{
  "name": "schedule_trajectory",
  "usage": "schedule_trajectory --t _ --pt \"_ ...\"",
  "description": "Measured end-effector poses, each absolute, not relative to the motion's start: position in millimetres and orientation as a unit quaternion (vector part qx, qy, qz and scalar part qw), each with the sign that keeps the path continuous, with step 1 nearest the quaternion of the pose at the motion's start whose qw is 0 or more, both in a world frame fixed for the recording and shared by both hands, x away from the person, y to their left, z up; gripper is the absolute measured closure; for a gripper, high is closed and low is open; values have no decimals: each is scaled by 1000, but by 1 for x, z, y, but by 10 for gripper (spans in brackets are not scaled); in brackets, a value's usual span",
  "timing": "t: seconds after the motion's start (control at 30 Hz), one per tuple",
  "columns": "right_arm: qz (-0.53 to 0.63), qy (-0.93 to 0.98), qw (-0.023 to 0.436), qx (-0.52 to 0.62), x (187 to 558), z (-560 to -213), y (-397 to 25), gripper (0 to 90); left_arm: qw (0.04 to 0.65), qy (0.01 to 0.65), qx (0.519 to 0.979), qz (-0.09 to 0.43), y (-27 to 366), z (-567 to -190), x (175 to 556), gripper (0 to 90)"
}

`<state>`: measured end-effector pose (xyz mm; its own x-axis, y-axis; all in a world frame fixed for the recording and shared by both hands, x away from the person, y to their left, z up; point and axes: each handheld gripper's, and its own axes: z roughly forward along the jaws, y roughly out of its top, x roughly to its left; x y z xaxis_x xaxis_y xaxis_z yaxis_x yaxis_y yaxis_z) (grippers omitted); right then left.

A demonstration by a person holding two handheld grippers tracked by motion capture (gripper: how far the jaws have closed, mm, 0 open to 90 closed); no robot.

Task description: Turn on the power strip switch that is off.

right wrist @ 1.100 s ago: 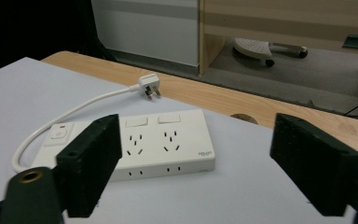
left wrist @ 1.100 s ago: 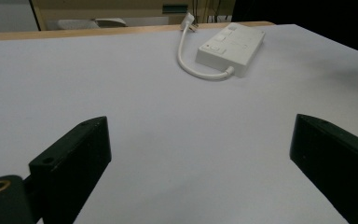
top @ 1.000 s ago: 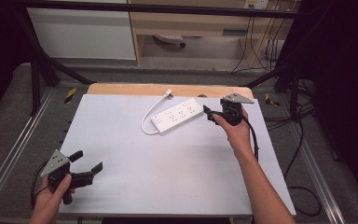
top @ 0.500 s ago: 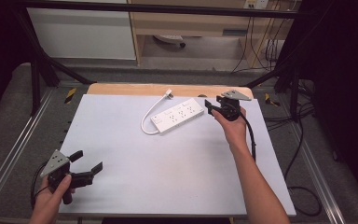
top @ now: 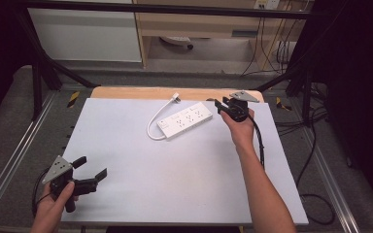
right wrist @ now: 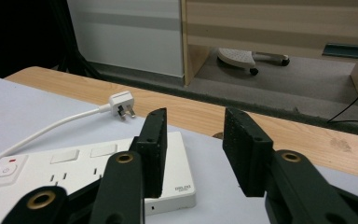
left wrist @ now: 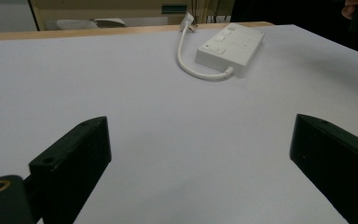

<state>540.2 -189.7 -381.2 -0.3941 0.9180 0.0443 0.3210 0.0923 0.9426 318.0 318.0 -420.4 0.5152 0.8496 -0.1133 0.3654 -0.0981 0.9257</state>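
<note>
High view, one item: white plastic power strip (top: 184, 121) with looped white cord and plug (top: 175, 97), just left of the right gripper (top: 219, 104), whose part-spread jaws hold nothing, seemingly lined up to grasp it. Left gripper (top: 91, 170): jaws spread wide, well apart, idle.

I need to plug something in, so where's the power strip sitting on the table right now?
In the high view the white power strip lies on the far middle of the table, its plug at the wooden edge, and the right gripper is just beside its right end.
</note>
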Motion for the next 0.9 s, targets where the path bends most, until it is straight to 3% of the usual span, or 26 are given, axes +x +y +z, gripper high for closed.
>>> schedule_trajectory --t 0.9 --pt "499 658 305 475 564 -398 -184 811 517 432 701 234 319 -420 318 53"
